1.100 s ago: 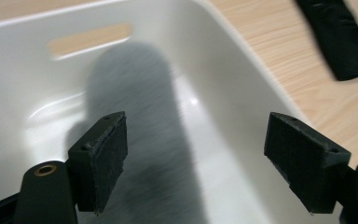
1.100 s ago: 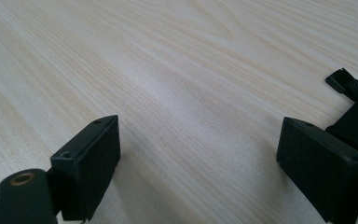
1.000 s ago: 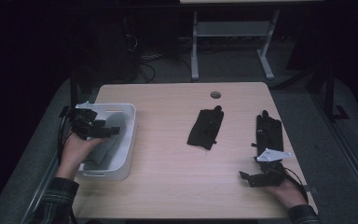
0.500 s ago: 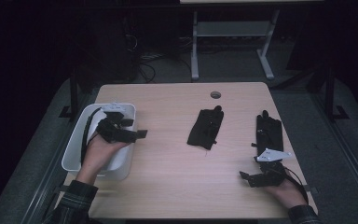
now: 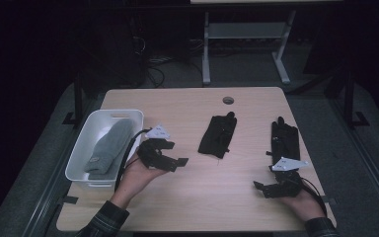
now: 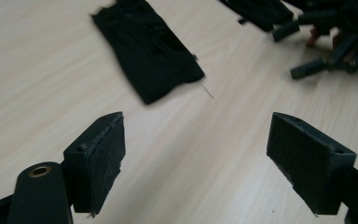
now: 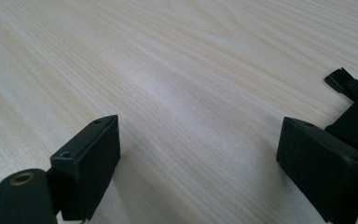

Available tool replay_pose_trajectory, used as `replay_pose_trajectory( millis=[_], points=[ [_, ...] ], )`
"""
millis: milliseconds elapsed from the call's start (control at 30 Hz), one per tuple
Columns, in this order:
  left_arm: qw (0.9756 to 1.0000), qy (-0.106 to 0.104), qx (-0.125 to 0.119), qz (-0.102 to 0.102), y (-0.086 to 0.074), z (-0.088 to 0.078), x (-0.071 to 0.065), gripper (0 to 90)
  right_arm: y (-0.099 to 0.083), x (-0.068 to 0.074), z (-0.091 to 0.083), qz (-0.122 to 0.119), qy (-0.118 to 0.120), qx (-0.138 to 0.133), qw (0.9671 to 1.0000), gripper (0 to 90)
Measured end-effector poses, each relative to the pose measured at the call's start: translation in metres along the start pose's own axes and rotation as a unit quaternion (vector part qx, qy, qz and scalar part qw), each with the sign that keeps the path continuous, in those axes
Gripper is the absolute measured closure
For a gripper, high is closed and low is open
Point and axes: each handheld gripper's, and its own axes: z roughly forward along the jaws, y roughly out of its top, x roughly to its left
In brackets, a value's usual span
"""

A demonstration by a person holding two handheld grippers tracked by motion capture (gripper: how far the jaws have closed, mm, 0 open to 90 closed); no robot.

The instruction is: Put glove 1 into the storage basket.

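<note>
The black glove (image 5: 218, 136) lay flat near the middle of the table (image 5: 192, 197), and the left gripper (image 5: 170, 160) hovered just to its left with jaws spread wide and nothing between them, the glove ahead of the jaws in the left gripper view. A grey mitten (image 5: 106, 145) rested inside the white bin (image 5: 128, 116) at the table's left edge. The right gripper (image 5: 265, 188) sat low at the table's near right, jaws wide and empty, just short of a second black glove (image 5: 284, 139).
</note>
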Motion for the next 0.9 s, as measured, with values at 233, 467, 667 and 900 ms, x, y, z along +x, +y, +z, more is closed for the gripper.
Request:
replay_pose_trajectory(
  millis=[233, 467, 667, 900],
  points=[
    [0.9982, 0.011, 0.024, 0.054, -0.023, 0.028, -0.016, 17.6, 0.0, 0.001, 0.0, 0.002, 0.0, 0.0, 1.0, 13.4],
    [0.9971, 0.021, 0.043, 0.06, -0.048, 0.045, -0.011, 16.2, 0.0, 0.001, 0.001, -0.006, 0.007, 0.002, 1.0, 11.0],
    [0.9944, 0.028, 0.074, 0.07, -0.064, 0.053, -0.003, 13.8, 0.001, 0.002, 0.001, -0.004, 0.007, 0.003, 1.0, 12.2],
    [0.9952, 0.014, 0.049, 0.083, -0.072, 0.054, 0.0, 12.4, 0.009, 0.001, -0.006, -0.011, 0.009, -0.001, 0.9999, 22.4]
  ],
)
